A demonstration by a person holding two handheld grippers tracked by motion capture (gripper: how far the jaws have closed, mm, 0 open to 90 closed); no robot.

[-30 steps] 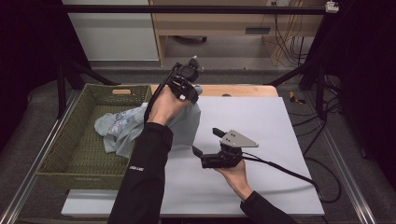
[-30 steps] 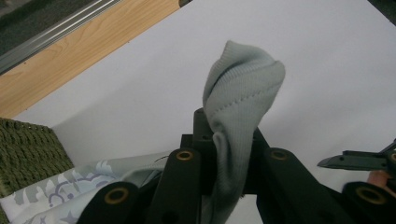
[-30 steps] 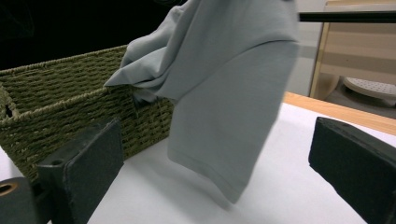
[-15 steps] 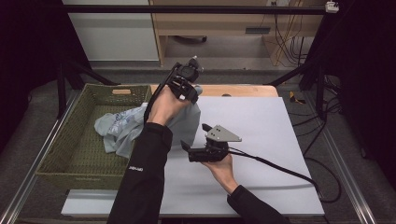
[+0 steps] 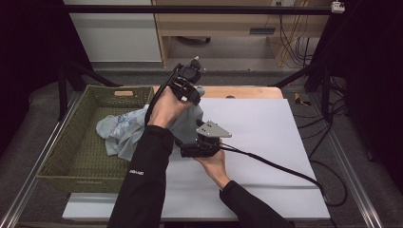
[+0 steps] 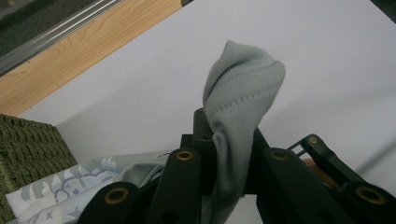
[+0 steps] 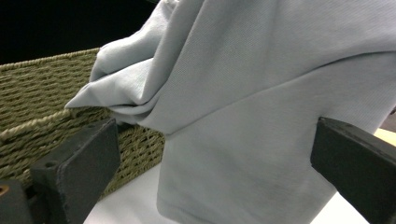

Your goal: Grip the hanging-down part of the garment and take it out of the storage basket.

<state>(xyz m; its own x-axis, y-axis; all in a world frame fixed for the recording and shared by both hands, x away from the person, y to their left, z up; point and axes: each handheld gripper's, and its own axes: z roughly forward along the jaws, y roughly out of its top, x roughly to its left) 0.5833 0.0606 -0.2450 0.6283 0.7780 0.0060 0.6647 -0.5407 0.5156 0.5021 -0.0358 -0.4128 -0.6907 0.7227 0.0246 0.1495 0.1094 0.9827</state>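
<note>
A lab: black curtains (image 5: pixel 28 57), metal frame rail (image 5: pixel 199 9), loose cables (image 5: pixel 290 42).

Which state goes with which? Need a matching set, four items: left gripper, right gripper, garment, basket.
Things:
1. left gripper
2. right gripper
3. pale grey garment
4. green woven basket

States:
A. jaws wide apart, the cloth hanging just ahead of them
B. sits at the left of the white table top, with part of the cloth inside
C. shut on a fold of cloth, raised above the table
D. hangs from one gripper and trails over the basket rim

Pairs: 1-C, 2-A, 3-D, 4-B
</note>
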